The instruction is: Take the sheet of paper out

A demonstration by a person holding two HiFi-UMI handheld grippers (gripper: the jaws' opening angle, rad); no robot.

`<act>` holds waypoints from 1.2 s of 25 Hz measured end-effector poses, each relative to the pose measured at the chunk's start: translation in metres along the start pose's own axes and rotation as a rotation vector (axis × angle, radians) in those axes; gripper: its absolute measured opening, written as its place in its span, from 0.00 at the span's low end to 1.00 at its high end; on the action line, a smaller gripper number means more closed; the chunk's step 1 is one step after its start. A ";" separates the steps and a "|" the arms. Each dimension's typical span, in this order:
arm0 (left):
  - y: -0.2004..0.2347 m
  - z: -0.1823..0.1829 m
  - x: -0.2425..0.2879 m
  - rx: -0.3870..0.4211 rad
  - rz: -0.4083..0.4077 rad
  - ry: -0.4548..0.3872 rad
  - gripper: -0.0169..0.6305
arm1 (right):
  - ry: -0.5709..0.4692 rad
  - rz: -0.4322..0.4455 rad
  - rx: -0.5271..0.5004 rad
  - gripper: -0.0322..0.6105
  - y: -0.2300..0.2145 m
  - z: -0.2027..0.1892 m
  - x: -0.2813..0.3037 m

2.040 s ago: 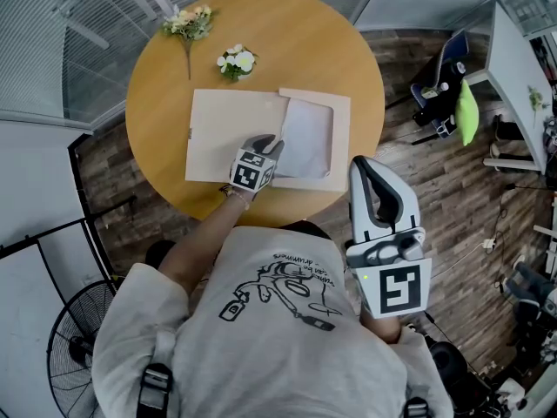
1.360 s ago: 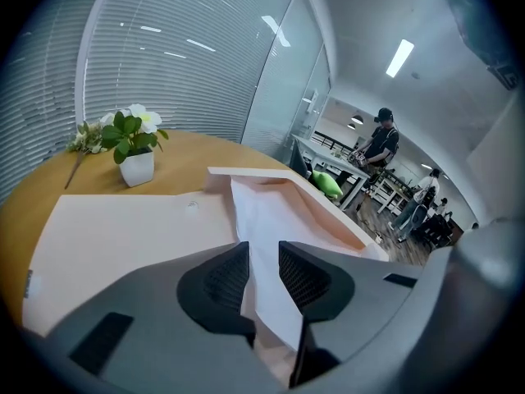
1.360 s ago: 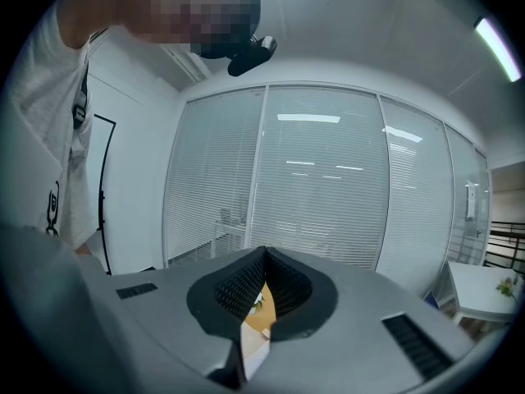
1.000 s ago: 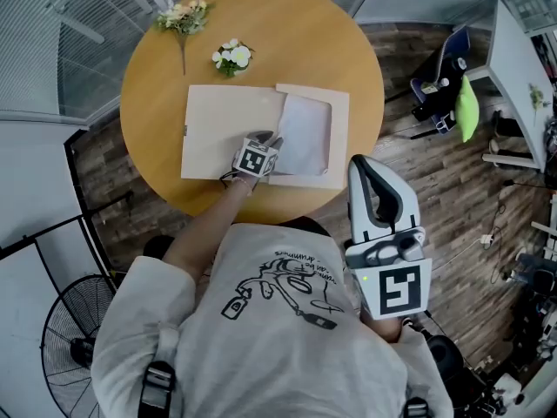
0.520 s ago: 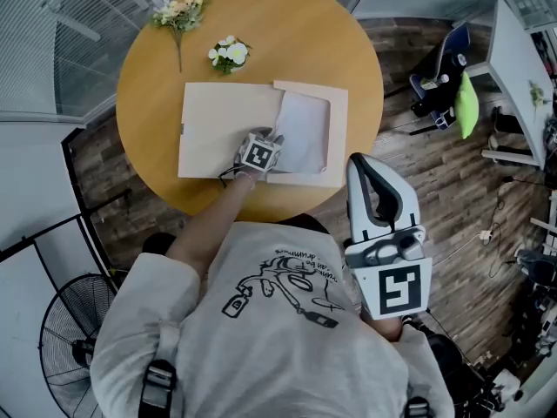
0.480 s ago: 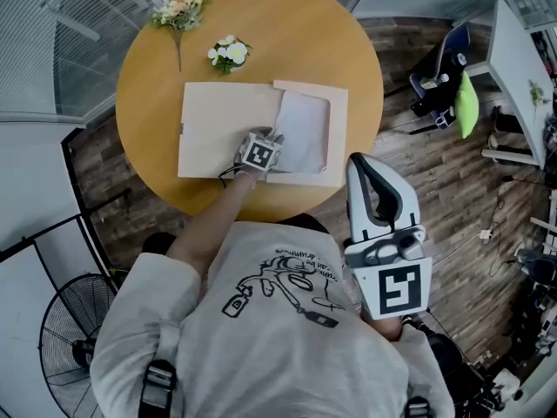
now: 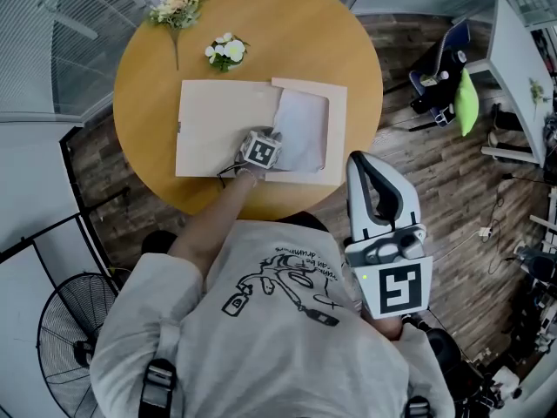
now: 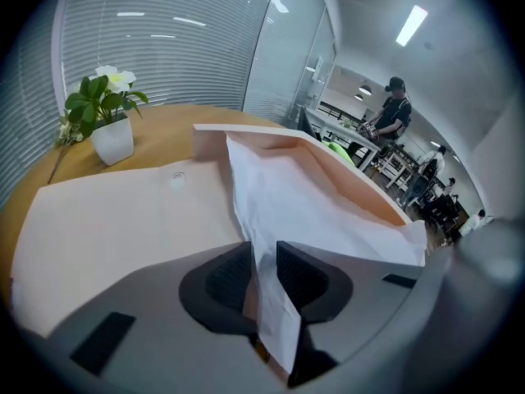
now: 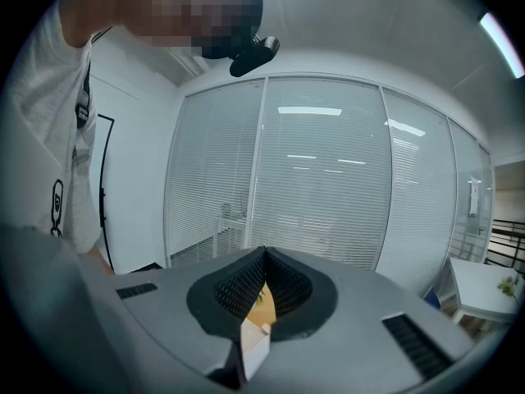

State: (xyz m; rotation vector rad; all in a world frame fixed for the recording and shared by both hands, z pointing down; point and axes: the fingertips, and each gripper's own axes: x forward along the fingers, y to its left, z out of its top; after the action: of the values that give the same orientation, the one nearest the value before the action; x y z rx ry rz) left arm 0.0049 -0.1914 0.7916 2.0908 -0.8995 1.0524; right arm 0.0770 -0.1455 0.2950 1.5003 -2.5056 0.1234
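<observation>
The left gripper (image 7: 268,139) is seen at frame centre on the lower left corner of the sheet of paper (image 7: 305,131). That raised corner is threaded between the ribbed black pads, which have just been closing and are left narrowly apart. The thin, white, creased sheet is lying in an opened, matte beige card folder (image 7: 218,129) on a round wooden table (image 7: 261,33). The right gripper (image 7: 372,168), at lower right, is held off the table with its jaws together.
</observation>
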 end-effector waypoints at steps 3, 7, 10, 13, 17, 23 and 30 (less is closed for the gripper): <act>-0.001 0.012 0.000 0.018 -0.001 -0.064 0.15 | 0.003 0.001 0.001 0.06 0.000 -0.001 0.000; -0.002 0.014 -0.003 0.012 0.002 -0.071 0.10 | -0.005 0.000 0.002 0.06 -0.001 0.000 -0.001; -0.003 -0.001 -0.005 -0.020 -0.002 -0.010 0.08 | -0.010 -0.001 0.003 0.06 0.000 0.000 -0.003; -0.003 -0.003 -0.009 -0.039 -0.005 -0.010 0.07 | -0.010 -0.002 0.002 0.06 0.002 0.000 -0.005; -0.007 0.002 -0.014 -0.051 -0.024 -0.035 0.06 | -0.008 -0.002 0.003 0.06 0.003 0.001 -0.008; -0.006 0.012 -0.024 -0.063 -0.031 -0.079 0.06 | -0.019 -0.001 0.002 0.06 0.006 0.002 -0.010; -0.007 0.024 -0.039 -0.081 -0.040 -0.119 0.06 | -0.022 -0.004 0.003 0.06 0.009 0.005 -0.012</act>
State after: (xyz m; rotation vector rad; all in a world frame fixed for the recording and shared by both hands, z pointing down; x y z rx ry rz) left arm 0.0023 -0.1943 0.7456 2.1125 -0.9373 0.8642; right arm 0.0743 -0.1318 0.2880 1.5164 -2.5205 0.1101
